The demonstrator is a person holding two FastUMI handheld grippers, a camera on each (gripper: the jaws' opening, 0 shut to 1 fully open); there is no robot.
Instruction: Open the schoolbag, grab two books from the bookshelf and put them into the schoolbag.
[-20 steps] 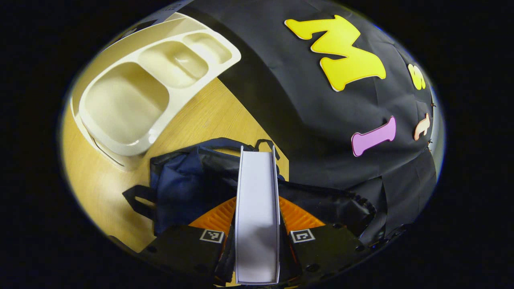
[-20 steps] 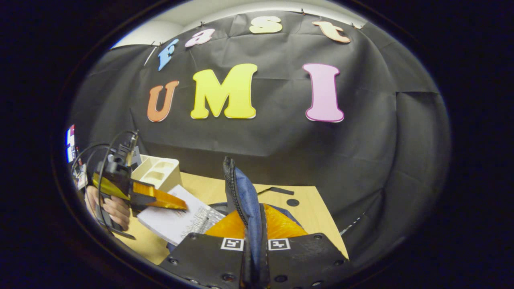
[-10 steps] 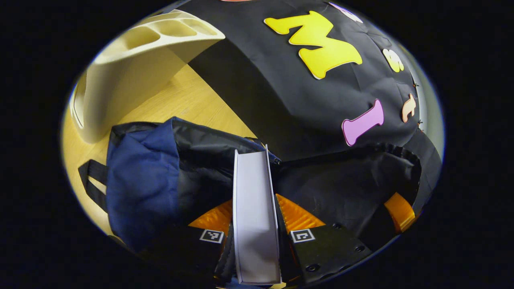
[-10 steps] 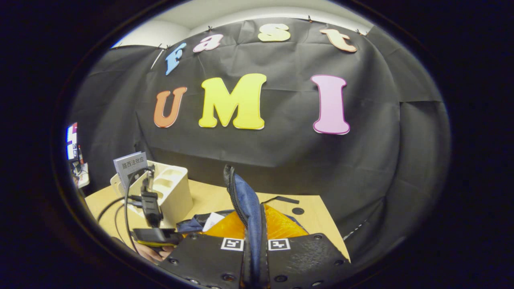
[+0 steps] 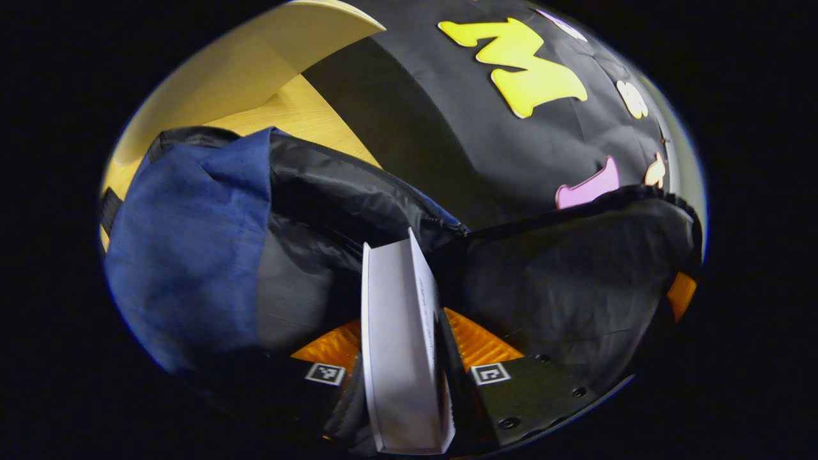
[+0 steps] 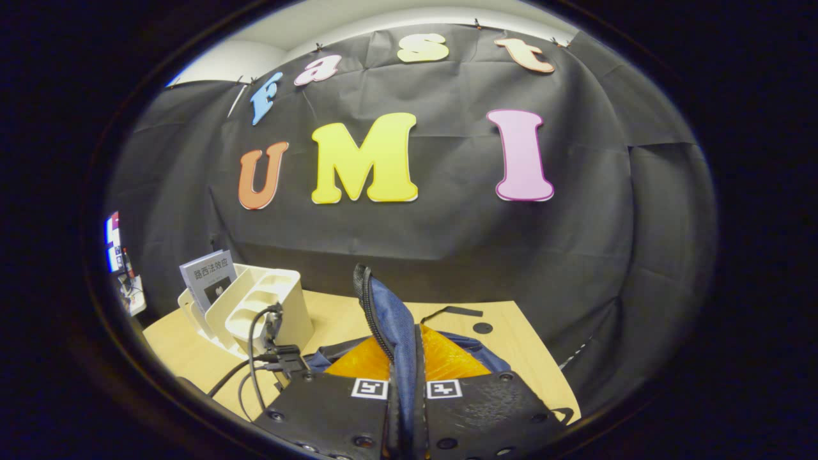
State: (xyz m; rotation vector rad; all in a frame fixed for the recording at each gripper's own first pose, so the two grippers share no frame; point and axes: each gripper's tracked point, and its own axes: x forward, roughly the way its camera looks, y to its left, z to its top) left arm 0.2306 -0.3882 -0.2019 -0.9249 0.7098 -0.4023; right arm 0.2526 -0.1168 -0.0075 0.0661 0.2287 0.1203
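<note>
Wooden table (image 6: 332,313): left hand-held gripper (image 5: 401,332) clamping book (image 5: 399,332), now deeper inside schoolbag (image 5: 192,236); right hand-held gripper (image 6: 404,377) pinching flap.

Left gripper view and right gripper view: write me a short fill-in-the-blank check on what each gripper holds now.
1. The left gripper is shut on a white ____.
2. The right gripper pinches the zippered flap of the blue fabric ____.
3. One grey-covered book stands in the cream plastic ____.

Missing words: book; schoolbag; bookshelf
</note>
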